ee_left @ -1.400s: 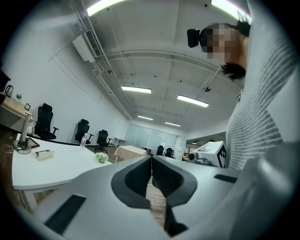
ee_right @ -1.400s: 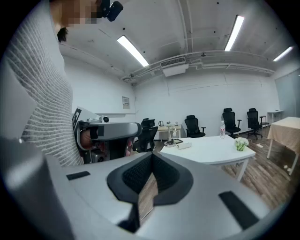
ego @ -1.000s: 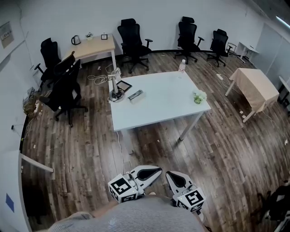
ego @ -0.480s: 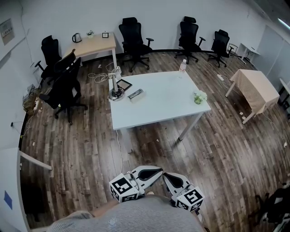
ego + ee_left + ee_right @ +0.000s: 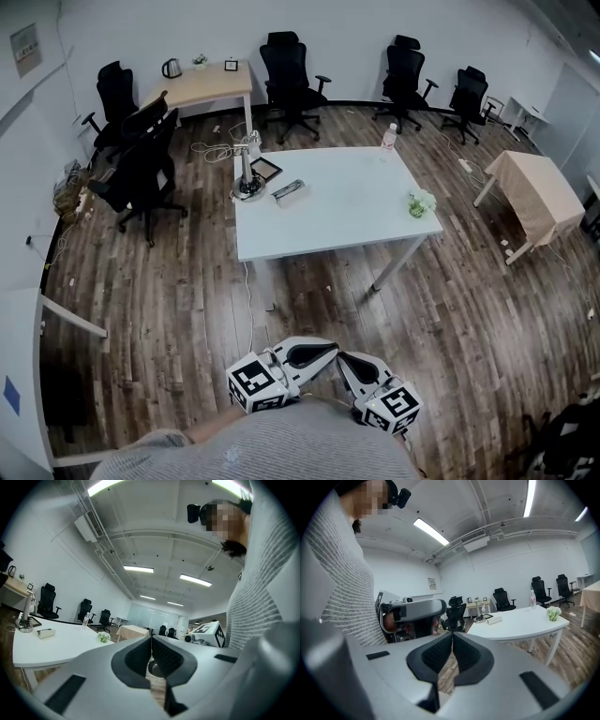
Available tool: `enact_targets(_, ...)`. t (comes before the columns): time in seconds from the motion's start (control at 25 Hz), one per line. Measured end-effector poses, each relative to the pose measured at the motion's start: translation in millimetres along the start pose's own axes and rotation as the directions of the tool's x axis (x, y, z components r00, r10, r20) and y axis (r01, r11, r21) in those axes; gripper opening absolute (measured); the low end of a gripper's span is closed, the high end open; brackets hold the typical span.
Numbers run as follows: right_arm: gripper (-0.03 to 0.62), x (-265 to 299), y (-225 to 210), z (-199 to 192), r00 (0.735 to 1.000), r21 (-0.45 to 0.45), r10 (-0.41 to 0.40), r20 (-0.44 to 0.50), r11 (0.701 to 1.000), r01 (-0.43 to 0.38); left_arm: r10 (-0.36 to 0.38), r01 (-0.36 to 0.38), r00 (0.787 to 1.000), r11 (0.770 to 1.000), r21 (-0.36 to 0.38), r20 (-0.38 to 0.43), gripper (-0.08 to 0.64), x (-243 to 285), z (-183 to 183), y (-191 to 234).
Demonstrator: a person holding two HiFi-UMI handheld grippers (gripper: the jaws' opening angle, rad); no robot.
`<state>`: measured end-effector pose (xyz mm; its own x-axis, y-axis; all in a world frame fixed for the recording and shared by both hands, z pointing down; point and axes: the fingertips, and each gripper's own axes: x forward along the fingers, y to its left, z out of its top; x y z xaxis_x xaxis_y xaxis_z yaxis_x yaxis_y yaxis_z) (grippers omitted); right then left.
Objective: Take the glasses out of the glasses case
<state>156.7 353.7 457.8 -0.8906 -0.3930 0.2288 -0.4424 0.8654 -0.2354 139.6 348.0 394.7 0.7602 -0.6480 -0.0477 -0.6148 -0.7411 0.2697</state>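
Shift since a second ago: the left gripper (image 5: 330, 350) and right gripper (image 5: 344, 358) have stayed low against the person's grey sweater (image 5: 281, 450). Only the head view has swung a little, so the white table (image 5: 347, 202) and the wooden desk (image 5: 202, 86) now sit slightly further right in it.
Left gripper: held close to the body, its nose pointing towards the other one. In the left gripper view (image 5: 151, 640) its dark pads are pressed together with nothing between them.
Right gripper: beside the left, tips nearly meeting it. In the right gripper view (image 5: 452, 638) its pads are likewise closed on nothing.
Glasses case (image 5: 287, 191): a slim grey box lying on the white table near its far left corner, well apart from both grippers. It also shows in the left gripper view (image 5: 45, 633) and the right gripper view (image 5: 493, 619). It is too small to tell whether the lid is up.
Beside the case: a round-based stand (image 5: 247, 187) is just to its left, and a dark flat frame (image 5: 265, 169) lies behind it.
Elsewhere on the table: a bottle (image 5: 389, 139) stands at the far edge, and a small plant (image 5: 419, 203) sits near the right edge.
Room: there is a dark plank floor, with black office chairs (image 5: 289, 75) along the back wall. A kettle (image 5: 172, 67) stands on the wooden desk.
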Motion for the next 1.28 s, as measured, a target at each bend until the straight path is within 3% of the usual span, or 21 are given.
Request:
enact_targets(0.32,0.016,34.5,-13.2,13.4,1.0,-0.006,0.017,-0.023,1.0,-0.018,0.055,-0.055,0.998,0.998,-0.007,0.019,0.014,-8.2,8.5,47.3)
enact_targets(0.8,0.017,156.9,-70.0,64.3,0.999,-0.041,-0.001,-0.05,0.999,-0.001,0.062,-0.06,0.997,0.997,-0.04,0.048,0.014,8.7,54.5,200.2)
enact_targets(1.04,0.016,219.5,-98.5,80.3,0.997,-0.003,-0.001,-0.073,1.0,0.001,0.099,-0.095,0.992,0.994,-0.046,0.083,0.014,6.5,80.2,284.2)
enact_targets(1.28,0.016,271.2,-115.5,100.9,0.997,-0.028,-0.017,-0.08,1.0,0.015,0.072,-0.067,0.994,0.996,-0.058,0.088,0.014,3.2,93.6,335.6)
